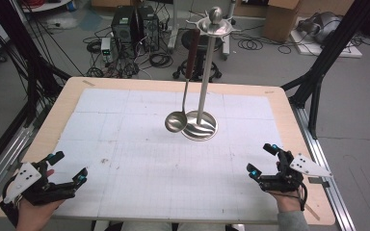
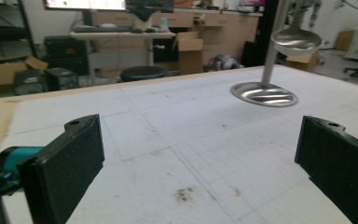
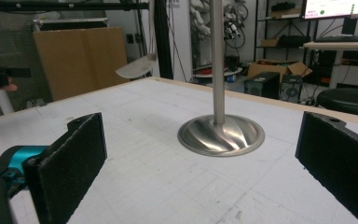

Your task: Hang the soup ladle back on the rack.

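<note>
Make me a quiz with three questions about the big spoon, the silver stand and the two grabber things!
1. Where is the ladle?
A. hanging from the stand
B. lying flat on the table
C. held in a gripper

2. What colour is the ladle's handle?
A. blue
B. dark brown
C. yellow

3. How are the left gripper and the right gripper?
A. both open
B. both shut
C. one shut on the ladle

Answers: 1 A, its handle hangs from the stand's top ring. 2 B, the upper handle looks dark brown. 3 A, each gripper view shows the jaws wide apart with nothing between them.
</note>
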`<state>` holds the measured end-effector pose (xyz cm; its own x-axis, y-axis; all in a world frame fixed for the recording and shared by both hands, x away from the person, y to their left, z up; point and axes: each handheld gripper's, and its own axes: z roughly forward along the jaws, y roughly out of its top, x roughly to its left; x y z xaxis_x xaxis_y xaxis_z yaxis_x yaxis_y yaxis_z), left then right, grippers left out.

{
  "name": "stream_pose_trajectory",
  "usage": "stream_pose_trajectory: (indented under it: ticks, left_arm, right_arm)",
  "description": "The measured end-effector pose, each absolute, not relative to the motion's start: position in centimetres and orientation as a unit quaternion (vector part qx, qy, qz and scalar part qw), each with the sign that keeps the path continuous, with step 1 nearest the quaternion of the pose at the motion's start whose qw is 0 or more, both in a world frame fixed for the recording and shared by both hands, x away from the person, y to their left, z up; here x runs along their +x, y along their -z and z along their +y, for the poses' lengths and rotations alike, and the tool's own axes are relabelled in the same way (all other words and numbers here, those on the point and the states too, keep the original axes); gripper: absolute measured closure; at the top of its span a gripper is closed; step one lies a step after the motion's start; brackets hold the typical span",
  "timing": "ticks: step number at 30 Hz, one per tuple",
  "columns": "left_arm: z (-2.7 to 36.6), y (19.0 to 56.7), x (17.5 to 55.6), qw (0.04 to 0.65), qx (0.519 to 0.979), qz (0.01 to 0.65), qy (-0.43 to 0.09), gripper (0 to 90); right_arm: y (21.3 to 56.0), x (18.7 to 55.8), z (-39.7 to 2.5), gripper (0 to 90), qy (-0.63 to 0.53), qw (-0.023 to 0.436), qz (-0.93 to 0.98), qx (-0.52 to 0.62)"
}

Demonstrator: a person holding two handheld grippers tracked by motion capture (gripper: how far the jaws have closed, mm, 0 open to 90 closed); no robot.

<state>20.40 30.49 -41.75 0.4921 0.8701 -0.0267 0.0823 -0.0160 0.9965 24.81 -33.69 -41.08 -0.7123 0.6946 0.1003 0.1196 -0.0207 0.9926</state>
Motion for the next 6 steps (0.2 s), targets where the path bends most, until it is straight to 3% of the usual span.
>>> stream_pose_trajectory:
  ticks: [6]
  left_arm:
    - [29.73,42.11,20.75,0.583,0.639,0.372,-0.336,1.7]
  right_arm:
    - [41.27,25.00,-33.40,0.6,-0.637,0.217,0.673,0.306]
